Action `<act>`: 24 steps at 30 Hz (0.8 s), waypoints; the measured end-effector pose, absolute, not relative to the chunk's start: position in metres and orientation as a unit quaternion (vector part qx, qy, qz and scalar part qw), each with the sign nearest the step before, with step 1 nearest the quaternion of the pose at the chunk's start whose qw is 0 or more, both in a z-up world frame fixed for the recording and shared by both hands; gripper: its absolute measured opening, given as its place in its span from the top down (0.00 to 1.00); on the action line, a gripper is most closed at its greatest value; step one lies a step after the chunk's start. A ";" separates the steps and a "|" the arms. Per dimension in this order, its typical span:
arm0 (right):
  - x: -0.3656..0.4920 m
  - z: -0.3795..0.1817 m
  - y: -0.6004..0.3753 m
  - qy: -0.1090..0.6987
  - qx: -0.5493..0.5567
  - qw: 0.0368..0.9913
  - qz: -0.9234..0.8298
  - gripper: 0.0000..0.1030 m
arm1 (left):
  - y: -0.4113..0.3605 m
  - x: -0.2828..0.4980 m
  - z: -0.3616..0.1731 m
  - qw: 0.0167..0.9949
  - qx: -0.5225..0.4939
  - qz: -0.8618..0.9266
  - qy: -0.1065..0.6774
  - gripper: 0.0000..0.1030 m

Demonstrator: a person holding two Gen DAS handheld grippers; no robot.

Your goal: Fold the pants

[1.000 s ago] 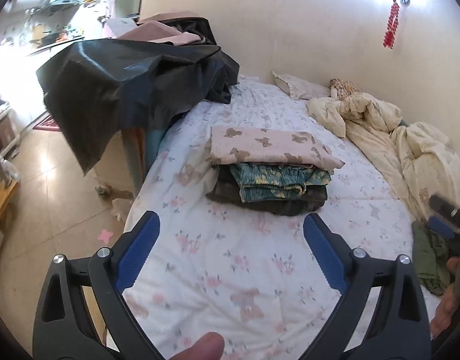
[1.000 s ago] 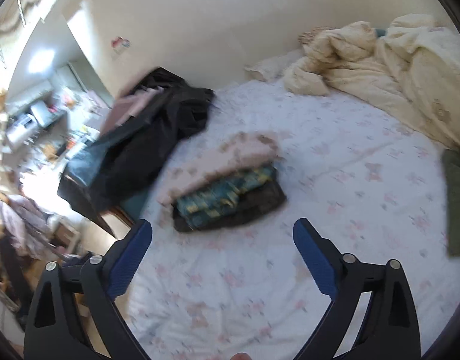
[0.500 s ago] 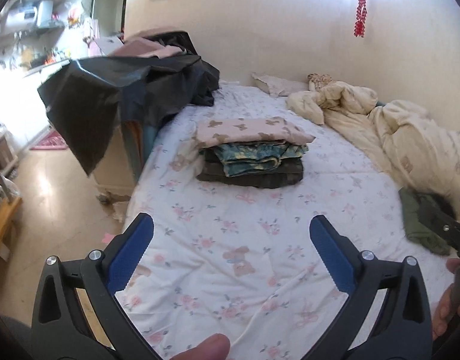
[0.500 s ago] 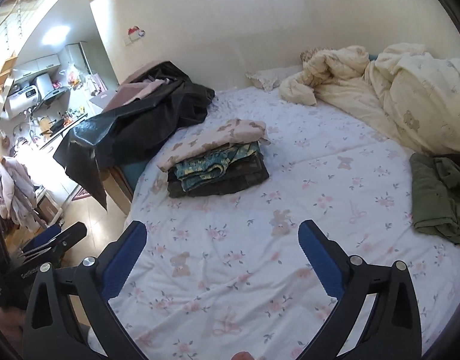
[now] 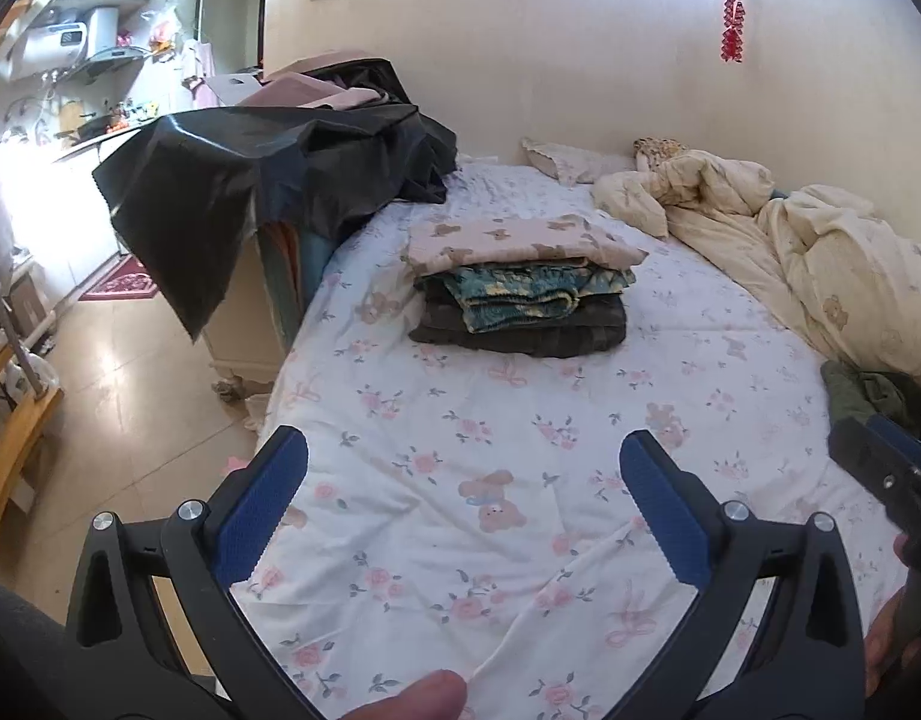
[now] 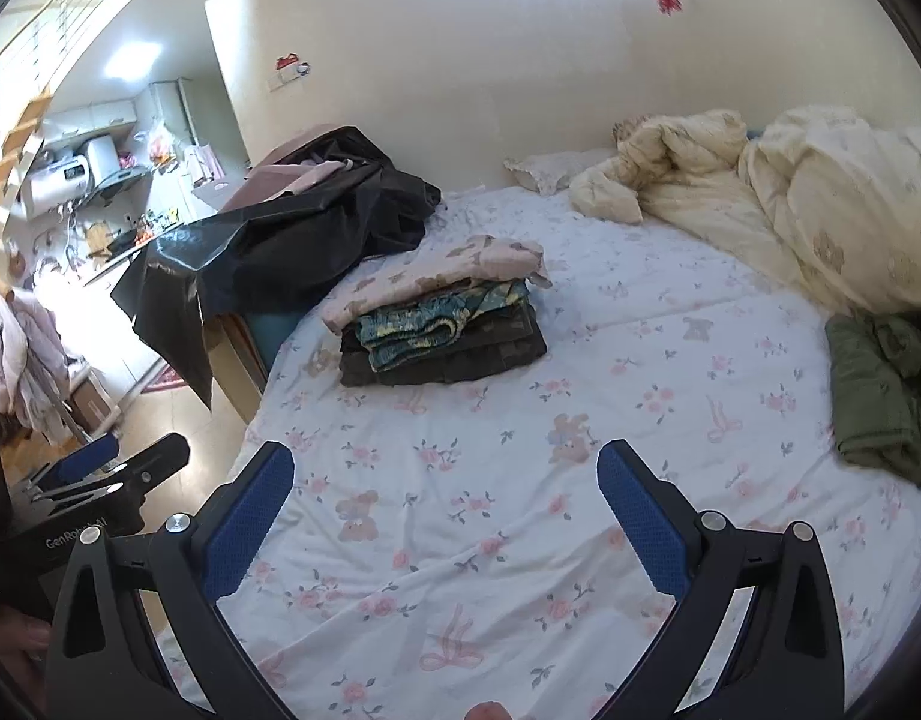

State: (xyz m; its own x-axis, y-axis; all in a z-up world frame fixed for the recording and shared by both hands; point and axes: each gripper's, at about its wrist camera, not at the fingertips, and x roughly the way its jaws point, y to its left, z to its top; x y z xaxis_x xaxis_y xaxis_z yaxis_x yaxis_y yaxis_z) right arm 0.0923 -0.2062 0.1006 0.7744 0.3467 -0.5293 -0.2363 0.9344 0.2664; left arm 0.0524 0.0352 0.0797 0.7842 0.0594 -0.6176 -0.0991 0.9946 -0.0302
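While the olive-green pants (image 6: pixel 886 396) lie crumpled at the right edge of the bed (image 6: pixel 520 480), just beside the cream duvet (image 6: pixel 820 210), they now show more fully in the right wrist view than a second ago, when only a sliver reached the frame edge. Well apart from them, the stack of folded clothes (image 5: pixel 520 294) sits in the same spot on the floral sheet, sharp now instead of blurred. Both claws have pulled back and hover over bare sheet. The left claw (image 5: pixel 460 510) gapes wide with nothing between its blue pads, as before. The right claw (image 6: pixel 445 516) is likewise spread wide and empty, a little wider than a second ago.
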 end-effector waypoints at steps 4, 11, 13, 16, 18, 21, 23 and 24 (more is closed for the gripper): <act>0.087 0.104 -0.201 0.277 0.071 0.948 0.139 0.00 | 0.033 0.054 0.077 0.943 -0.030 0.038 0.329 0.00; 0.087 0.102 -0.200 0.278 0.067 0.949 0.133 0.00 | 0.028 0.049 0.075 0.942 -0.027 0.025 0.333 0.00; 0.087 0.102 -0.201 0.279 0.066 0.949 0.131 0.00 | 0.027 0.048 0.075 0.942 -0.026 0.023 0.333 0.00; 0.087 0.103 -0.201 0.278 0.064 0.950 0.129 0.00 | 0.027 0.048 0.075 0.943 -0.026 0.022 0.332 0.00; 0.087 0.102 -0.200 0.277 0.061 0.950 0.127 0.00 | 0.026 0.045 0.076 0.945 -0.025 0.021 0.326 0.00; 0.087 0.102 -0.201 0.278 0.059 0.950 0.126 0.00 | 0.024 0.043 0.078 0.946 -0.022 0.020 0.322 0.00; 0.087 0.101 -0.201 0.280 0.060 0.950 0.125 0.00 | 0.024 0.042 0.079 0.946 -0.023 0.020 0.322 0.00; 0.087 0.101 -0.202 0.280 0.060 0.950 0.124 0.00 | 0.024 0.043 0.079 0.947 -0.023 0.020 0.321 0.00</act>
